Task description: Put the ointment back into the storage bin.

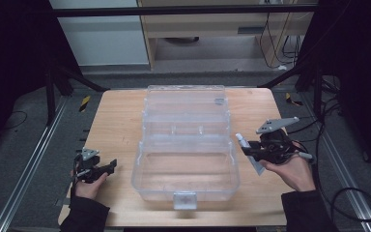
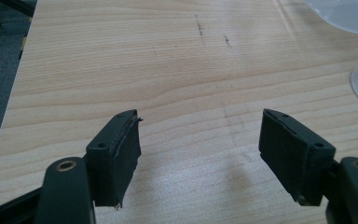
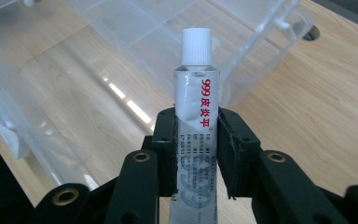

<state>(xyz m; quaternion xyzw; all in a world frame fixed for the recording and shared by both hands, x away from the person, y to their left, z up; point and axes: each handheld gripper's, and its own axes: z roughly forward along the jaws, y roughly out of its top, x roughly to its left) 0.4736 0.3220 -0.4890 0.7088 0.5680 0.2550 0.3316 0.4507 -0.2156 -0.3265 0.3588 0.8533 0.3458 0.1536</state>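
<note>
The wooden desk (image 1: pixel 121 121) carries a large clear plastic box (image 1: pixel 186 164), lid thrown back and lying flat on the far side, with a small white latch at the middle of its near wall. The box sits between the two grippers, its bottom showing the wood grain through it. In the high view the right gripper (image 1: pixel 249 150) is held in the person's right hand (image 1: pixel 292 169) just beside the box's right wall, a grey three-cornered plate on top and a cable trailing off to the right. Its fingers (image 3: pixel 235 140) are pinching a small silver tube (image 3: pixel 195 126) about halfway along its body, the white ribbed cap (image 3: pixel 196 45) pointing away from the fingers toward the box. The tube's label reads "999" in red followed by red Chinese characters (the finer black print below them is too small to read). The left gripper (image 1: pixel 107 167), held in the left hand (image 1: pixel 88 186), rests low over the desk well to the left of the box; its fingers (image 2: pixel 119 154) are spread wide with bare wood between them.
</note>
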